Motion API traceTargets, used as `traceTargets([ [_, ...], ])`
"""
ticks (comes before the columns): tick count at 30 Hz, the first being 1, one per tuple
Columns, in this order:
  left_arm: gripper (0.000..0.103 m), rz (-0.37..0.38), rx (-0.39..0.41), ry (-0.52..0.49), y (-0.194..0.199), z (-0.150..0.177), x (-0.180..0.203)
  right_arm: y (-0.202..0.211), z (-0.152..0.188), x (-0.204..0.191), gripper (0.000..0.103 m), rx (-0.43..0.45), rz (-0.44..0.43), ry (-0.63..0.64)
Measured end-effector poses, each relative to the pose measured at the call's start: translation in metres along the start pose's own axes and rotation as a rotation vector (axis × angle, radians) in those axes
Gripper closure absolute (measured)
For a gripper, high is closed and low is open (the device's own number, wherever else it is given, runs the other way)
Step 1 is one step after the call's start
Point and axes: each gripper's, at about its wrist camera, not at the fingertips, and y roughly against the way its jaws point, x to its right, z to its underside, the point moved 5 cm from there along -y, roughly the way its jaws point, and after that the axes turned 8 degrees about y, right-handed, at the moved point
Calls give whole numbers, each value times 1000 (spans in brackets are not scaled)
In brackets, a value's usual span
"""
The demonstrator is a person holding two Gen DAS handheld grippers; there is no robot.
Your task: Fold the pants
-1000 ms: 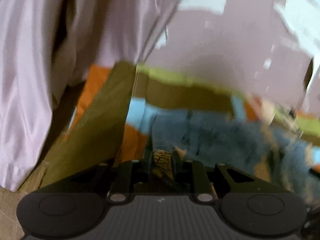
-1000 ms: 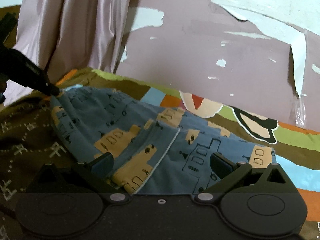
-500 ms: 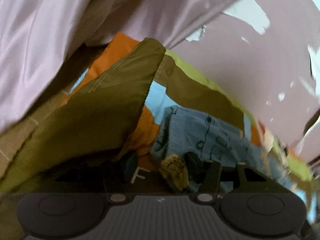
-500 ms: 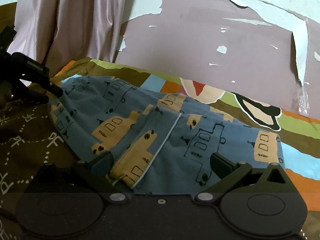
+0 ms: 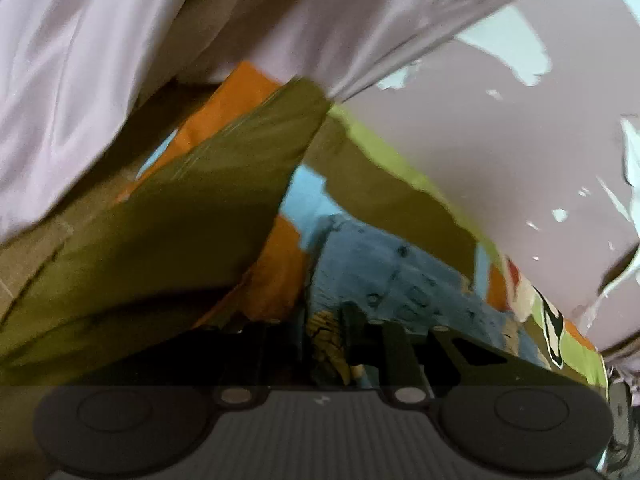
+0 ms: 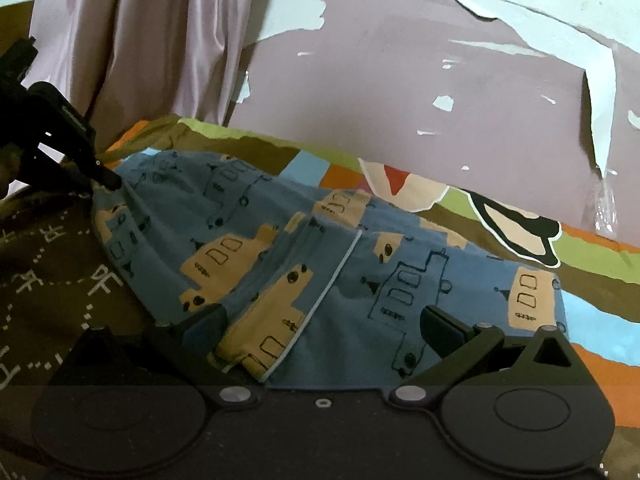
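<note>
The blue pants (image 6: 340,264) with tan building prints lie spread on the patterned bedsheet. My right gripper (image 6: 320,320) is open and low over their near edge, nothing between its fingers. My left gripper (image 6: 106,178) reaches in at the far left of the right wrist view and pinches the pants' left edge. In the left wrist view the left gripper (image 5: 320,332) is nearly shut on a bunch of blue and tan cloth of the pants (image 5: 384,276).
The bedsheet (image 6: 600,320) has brown, orange, green and light blue patches. A pale lilac curtain (image 6: 132,48) hangs at the back left. A peeling pinkish wall (image 6: 400,80) stands right behind the bed. A raised olive fold of bedding (image 5: 180,220) is left of my left gripper.
My left gripper opened, then closed again on the pants' left edge and shifted slightly. The right gripper crept a little nearer and stayed open.
</note>
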Motion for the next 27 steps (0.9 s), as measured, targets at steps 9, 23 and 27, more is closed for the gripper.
traceTargets([
  [9, 85, 47, 72, -134, 31, -2, 42, -3, 1, 7, 1, 0, -22, -8],
  [23, 83, -177, 202, -512, 48, 16, 99, -4, 4, 10, 1, 5, -43, -24],
  [27, 77, -215, 144, -475, 34, 19, 80, -2, 0, 11, 1, 15, -34, -2],
])
